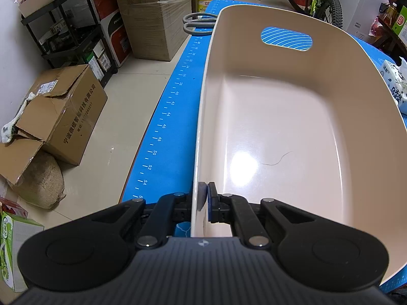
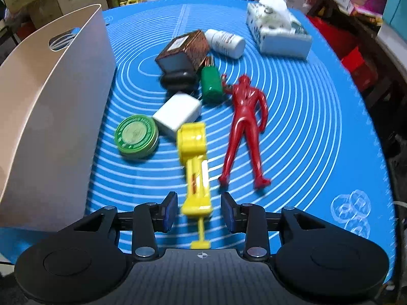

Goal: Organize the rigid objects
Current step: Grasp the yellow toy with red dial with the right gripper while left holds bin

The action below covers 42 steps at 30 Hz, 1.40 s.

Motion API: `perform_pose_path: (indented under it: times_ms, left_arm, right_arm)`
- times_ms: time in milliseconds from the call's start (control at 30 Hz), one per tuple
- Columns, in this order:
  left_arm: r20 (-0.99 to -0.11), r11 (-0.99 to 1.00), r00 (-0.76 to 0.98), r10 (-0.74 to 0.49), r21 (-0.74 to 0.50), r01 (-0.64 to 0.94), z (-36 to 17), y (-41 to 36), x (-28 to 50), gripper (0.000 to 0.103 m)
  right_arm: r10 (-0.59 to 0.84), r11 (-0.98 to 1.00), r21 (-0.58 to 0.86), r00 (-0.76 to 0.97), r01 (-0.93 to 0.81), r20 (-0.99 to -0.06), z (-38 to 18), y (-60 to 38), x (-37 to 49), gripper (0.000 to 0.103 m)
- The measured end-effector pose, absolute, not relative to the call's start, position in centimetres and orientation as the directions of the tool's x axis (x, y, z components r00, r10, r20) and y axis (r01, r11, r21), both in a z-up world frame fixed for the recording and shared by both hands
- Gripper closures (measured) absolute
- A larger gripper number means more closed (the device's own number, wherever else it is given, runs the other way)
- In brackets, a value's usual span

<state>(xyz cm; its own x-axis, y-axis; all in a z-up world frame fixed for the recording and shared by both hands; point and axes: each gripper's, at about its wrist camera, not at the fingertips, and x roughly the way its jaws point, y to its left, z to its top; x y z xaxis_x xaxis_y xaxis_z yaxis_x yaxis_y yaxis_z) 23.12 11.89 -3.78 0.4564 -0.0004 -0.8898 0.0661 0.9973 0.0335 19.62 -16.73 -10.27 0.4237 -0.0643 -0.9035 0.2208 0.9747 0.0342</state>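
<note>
the left gripper (image 1: 205,195) is clamped on the near left wall of the cream bin (image 1: 279,127), one pad outside and one inside, probably to keep the empty bin steady on the blue mat (image 1: 162,117) while things get dropped in. grey scissors (image 1: 197,23) lie beyond the bin's far corner, near the mat's far edge.

in the right view the bin (image 2: 51,117) stands along the left side of the mat (image 2: 318,127), with the loose things just to its right: a green round tin (image 2: 136,137), a white block (image 2: 178,114), a brown box (image 2: 185,50), a green bottle (image 2: 211,84), a white bottle (image 2: 225,42), a red figure (image 2: 245,124) and a tissue pack (image 2: 278,35).

the right gripper (image 2: 199,212) has its jaws apart, straddling the yellow toy (image 2: 195,167) without touching it. the toy lies on the mat, blurred, its long axis running away from the camera, wide head at the far end and thin t-shaped tail pointing back under the gripper. the jaws sit square across that axis, which looks like a line-up for a pinch on the narrow body.
</note>
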Motion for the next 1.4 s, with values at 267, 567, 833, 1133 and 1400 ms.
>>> perform_pose_path:
  times_ms: [267, 567, 833, 1133, 1400]
  left_arm:
    - [-0.889, 0.997, 0.458, 0.003, 0.038, 0.066, -3.8, 11.7, 23.1, 0.094]
    - [-0.887, 0.997, 0.461, 0.006, 0.041, 0.065, -3.8, 11.5, 23.0, 0.095]
    - [-0.887, 0.997, 0.461, 0.006, 0.041, 0.065, -3.8, 11.5, 23.0, 0.095]
    - [-0.887, 0.997, 0.461, 0.006, 0.041, 0.065, -3.8, 11.4, 23.0, 0.095]
    - [-0.887, 0.997, 0.461, 0.006, 0.041, 0.065, -3.8, 11.4, 23.0, 0.095]
  right_arm:
    - [-0.062, 0.982, 0.029, 0.461, 0.188, -0.885, -10.3, -16.7, 20.2, 0.069]
    - [-0.073, 0.988, 0.012, 0.541, 0.152, -0.838, -8.2, -15.8, 19.6, 0.070]
    - [-0.057, 0.980, 0.067, 0.586, 0.188, -0.808, -6.4, -16.6, 19.7, 0.071]
    - [-0.055, 0.976, 0.076, 0.570, 0.203, -0.820, -6.3, -17.5, 20.0, 0.091]
    - [0.033, 0.995, 0.074, 0.486, 0.065, -0.874, -7.2, -14.8, 19.8, 0.062]
